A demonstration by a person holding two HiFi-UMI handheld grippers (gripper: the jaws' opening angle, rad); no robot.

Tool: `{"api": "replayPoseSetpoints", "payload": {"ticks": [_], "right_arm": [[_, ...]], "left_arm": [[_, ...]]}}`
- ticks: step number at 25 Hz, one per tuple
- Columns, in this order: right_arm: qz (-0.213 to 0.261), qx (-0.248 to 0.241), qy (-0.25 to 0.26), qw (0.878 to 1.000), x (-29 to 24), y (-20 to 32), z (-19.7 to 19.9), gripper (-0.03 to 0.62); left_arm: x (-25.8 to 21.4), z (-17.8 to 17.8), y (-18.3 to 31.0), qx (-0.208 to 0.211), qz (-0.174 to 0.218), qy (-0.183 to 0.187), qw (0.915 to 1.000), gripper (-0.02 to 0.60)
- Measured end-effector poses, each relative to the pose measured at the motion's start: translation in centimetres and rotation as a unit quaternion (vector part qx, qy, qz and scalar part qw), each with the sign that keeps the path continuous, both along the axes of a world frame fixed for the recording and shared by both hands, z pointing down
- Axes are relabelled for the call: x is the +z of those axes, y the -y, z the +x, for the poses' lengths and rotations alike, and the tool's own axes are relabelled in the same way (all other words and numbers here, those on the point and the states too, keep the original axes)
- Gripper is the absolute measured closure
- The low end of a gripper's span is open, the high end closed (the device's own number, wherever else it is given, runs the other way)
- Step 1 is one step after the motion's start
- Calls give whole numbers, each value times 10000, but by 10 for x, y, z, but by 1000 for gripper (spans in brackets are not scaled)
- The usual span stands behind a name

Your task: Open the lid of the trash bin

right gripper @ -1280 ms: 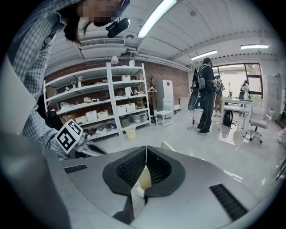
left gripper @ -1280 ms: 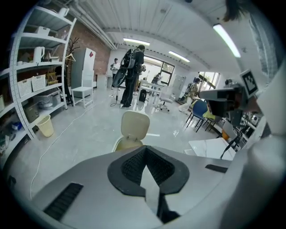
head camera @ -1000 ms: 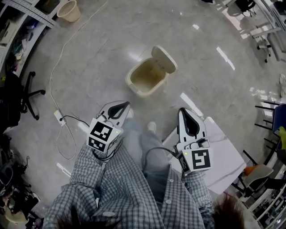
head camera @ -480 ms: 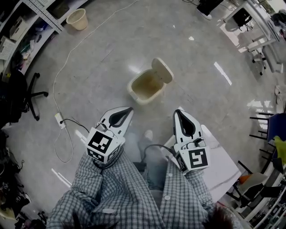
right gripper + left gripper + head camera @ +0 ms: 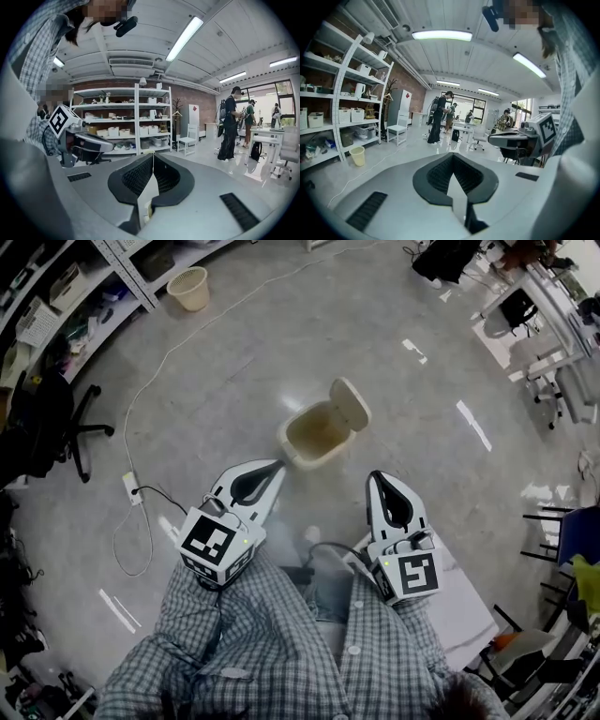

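We see the cream plastic trash bin (image 5: 314, 435) standing on the glossy grey floor (image 5: 234, 352), its rounded lid (image 5: 350, 405) tipped up and open. Nearer us and apart from it, the left gripper (image 5: 275, 466) and right gripper (image 5: 377, 476) hover, the ribbed black jaws of these 2 pressed together on nothing.

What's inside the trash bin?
The lid of the trash bin stands open, showing only bare tan inside walls. No rubbish shows, but the bottom is too small and dim to tell.

Cream trash bin (image 5: 317, 432) stands on the floor; its lid (image 5: 349, 405) is tipped open.
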State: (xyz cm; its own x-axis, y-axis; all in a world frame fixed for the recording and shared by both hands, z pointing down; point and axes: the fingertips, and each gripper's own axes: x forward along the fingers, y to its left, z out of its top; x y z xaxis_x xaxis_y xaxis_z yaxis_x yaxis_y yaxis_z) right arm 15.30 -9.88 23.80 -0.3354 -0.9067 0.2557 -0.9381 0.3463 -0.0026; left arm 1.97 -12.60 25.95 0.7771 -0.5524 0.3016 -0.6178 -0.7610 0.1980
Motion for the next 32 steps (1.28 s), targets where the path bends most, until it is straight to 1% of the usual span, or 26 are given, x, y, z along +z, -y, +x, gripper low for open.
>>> {"api": "replayPoseSetpoints", "payload": {"ticks": [4,8,13,17,23,32], "right_arm": [[109,-97,-16,9999,-13,-5,3,574],[266,-222,-114,9993,-25,-8,4,574],[399,-299,-157,9986,-31,-10,2,574],[352,-303,-260,9986,-25,-14,1,574],[359,-427,-276,9981,-21,-14,3,574],[303,-490,-283,9979,-19,-14,-2,574]], "left_arm": [[-13,-7,-4,-220,134,-24,9997,577],[-24,-15,-9,-455,242,-131,9986,577],[-30,-15,-19,-490,343,-148,9981,577],[-30,-19,-22,-564,323,-214,9977,577],[-31,-19,-22,-609,327,-225,9974,577],[-33,-19,-22,-553,382,-176,9976,577]]}}
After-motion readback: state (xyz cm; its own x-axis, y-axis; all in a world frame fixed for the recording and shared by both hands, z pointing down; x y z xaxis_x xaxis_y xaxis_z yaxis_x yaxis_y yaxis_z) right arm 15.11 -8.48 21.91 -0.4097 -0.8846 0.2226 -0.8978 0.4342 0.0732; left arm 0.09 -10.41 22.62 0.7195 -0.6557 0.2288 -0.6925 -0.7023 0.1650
